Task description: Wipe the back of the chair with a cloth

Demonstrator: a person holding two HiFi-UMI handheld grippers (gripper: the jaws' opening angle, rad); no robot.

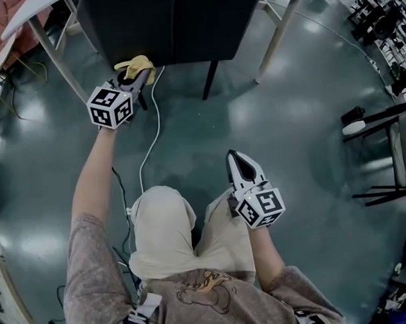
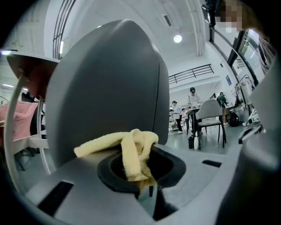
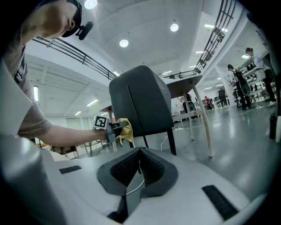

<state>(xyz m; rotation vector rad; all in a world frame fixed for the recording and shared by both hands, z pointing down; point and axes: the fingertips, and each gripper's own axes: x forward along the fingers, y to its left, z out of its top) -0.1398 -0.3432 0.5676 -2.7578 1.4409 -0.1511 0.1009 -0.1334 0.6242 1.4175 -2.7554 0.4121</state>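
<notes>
A dark grey chair back (image 1: 173, 25) stands ahead of me; it fills the left gripper view (image 2: 107, 88) and shows in the right gripper view (image 3: 140, 103). My left gripper (image 1: 137, 75) is shut on a yellow cloth (image 1: 135, 64), whose folds (image 2: 131, 151) press against the lower left of the chair back. From the right gripper's side the cloth (image 3: 124, 129) sits at the chair back's left edge. My right gripper (image 1: 241, 164) hangs lower, above my right thigh, its jaws shut with nothing between them.
A white cable (image 1: 152, 137) runs over the grey floor under the chair. White table legs (image 1: 281, 30) stand to the chair's right and left (image 1: 54, 57). A black stand (image 1: 382, 120) is at the far right. People and chairs (image 2: 206, 116) are far off.
</notes>
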